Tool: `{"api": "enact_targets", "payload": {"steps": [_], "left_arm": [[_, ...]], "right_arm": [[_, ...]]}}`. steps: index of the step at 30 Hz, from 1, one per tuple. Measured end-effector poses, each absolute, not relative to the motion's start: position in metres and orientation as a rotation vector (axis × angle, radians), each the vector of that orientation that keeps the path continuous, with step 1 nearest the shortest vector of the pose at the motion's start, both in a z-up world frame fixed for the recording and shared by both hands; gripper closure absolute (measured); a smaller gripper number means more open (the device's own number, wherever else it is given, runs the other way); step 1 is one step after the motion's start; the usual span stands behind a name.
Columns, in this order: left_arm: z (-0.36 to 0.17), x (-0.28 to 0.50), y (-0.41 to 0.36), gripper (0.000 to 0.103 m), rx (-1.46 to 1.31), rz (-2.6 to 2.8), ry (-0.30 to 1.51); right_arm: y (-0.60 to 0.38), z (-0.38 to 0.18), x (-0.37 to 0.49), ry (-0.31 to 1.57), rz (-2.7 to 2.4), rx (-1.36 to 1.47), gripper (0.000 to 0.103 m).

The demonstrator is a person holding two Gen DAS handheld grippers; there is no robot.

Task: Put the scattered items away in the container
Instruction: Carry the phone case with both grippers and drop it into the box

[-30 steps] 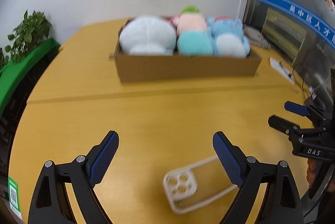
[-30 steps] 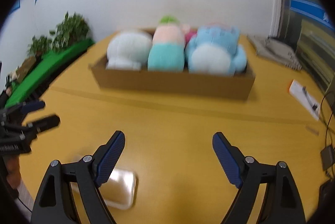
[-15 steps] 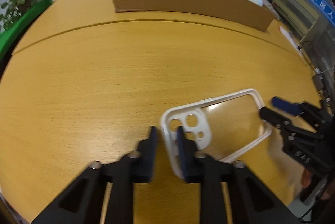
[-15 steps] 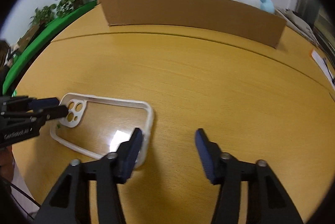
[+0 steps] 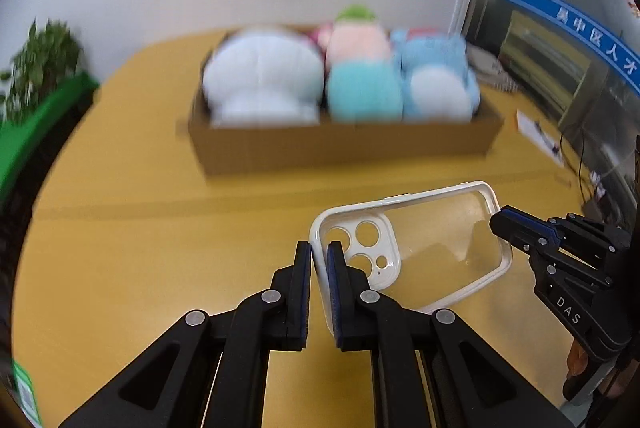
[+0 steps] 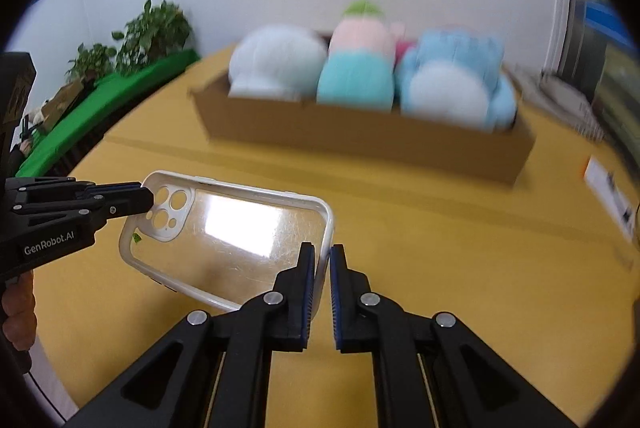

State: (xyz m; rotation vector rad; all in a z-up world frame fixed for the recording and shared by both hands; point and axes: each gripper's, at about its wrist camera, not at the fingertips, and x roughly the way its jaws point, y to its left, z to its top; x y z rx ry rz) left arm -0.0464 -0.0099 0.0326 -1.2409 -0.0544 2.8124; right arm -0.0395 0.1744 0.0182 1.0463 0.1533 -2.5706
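Phone case, clear with a white rim, is off the yellow table and held at both short ends, which looks like the sensible way to carry something this thin and bendy without it flopping. Left gripper, at the lower middle of its own view, is clenched on the rim at the camera-hole end. Right gripper, lower middle of the other view, is clenched on the rim at the opposite end. Each one also shows in the other's view, coming in from the side edge of the frame with its tips on the case.

Cardboard box sits in the upper middle of both views, well beyond the case. It already holds three soft toys side by side: a white one, a pink and teal one and a blue one. My guess is that the case is meant to go in there next, though the toys leave little free room along the front wall.

A second ago both grippers stood wide open above the table and the case lay flat between them. Half a second ago they had dropped low, the left nearly closed on the rim and the right only partly closed. Now both grip it, the case is raised, and the box looks further off
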Motion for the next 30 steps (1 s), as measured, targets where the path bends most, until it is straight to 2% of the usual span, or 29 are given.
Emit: {"api": "enact_targets", "payload": {"steps": [6,11,15,21,25,29,30], "left_arm": [[0.123,-0.152,-0.015,0.095,-0.940,2.901,0.025],[0.148,-0.244,-0.018,0.095,-0.905,2.904,0.003],[0.133,-0.320,-0.019,0.095,-1.002,2.873,-0.027],[0.057,-0.412,-0.022,0.095,-1.327,2.769,-0.088],[0.019,-0.420,-0.019,0.095,-1.417,2.729,-0.087],[0.022,-0.416,-0.022,0.095,-1.407,2.725,-0.119],[0.024,-0.418,-0.019,0.092,-1.410,2.724,-0.121]], "right_arm": [[0.175,0.096,-0.135,0.160,-2.700,0.813,0.096],[0.176,0.134,-0.228,0.157,-2.765,0.736,0.096],[0.178,0.137,-0.298,0.141,-2.769,0.788,0.096],[0.179,0.097,-0.390,0.124,-2.733,1.004,0.096],[0.175,0.053,-0.416,0.145,-2.691,1.178,0.095],[0.174,0.032,-0.408,0.183,-2.669,1.226,0.092],[0.174,0.034,-0.406,0.158,-2.670,1.222,0.091]]}}
